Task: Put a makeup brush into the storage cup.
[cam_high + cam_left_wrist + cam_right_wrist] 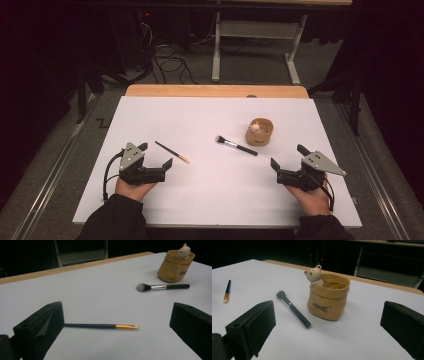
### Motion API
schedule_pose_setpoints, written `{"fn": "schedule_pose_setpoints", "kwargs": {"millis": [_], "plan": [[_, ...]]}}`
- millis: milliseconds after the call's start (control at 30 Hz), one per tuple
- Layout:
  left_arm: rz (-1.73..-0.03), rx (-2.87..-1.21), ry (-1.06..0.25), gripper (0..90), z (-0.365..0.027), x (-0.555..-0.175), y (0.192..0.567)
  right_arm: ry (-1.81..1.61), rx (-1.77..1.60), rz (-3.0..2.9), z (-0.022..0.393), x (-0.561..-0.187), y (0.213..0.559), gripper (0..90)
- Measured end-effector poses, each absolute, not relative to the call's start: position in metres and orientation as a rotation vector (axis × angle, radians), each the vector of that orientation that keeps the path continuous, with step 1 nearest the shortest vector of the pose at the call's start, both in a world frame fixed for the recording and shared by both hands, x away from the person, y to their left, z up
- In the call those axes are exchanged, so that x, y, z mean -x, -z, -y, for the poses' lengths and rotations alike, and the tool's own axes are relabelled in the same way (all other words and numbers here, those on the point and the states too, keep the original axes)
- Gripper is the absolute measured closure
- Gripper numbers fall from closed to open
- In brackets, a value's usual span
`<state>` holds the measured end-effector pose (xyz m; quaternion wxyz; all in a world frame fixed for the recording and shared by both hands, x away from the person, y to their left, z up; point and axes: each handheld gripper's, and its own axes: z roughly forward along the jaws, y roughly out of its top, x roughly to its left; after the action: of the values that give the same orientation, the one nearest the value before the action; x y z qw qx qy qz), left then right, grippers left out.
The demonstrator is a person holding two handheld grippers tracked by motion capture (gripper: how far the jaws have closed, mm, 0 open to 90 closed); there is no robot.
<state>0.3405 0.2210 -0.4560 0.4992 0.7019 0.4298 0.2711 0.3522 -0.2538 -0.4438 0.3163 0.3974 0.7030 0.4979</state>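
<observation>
Plainly both claws rest wide on the tabletop (pixel 210 190): left claw (pixel 156 156) faces the slim brush (pixel 171 151), right claw (pixel 287 156) the holder (pixel 259 132).

tan pot (pixel 329 300), black brush (pixel 293 309), white table (pixel 200 120)

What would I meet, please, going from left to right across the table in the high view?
Left gripper → thin orange-tipped brush → fluffy black-handled brush → tan bear cup → right gripper.
</observation>
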Motion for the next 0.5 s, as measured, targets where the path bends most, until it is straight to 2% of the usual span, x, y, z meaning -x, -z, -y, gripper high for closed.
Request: {"fn": "schedule_pose_setpoints", "kwargs": {"millis": [500], "plan": [[-1.233,-1.624,-0.694,0.2,-0.259,-0.352,0.455,-1.281,-1.084,-1.827,0.277,-0.348,0.449,0.6]]}}
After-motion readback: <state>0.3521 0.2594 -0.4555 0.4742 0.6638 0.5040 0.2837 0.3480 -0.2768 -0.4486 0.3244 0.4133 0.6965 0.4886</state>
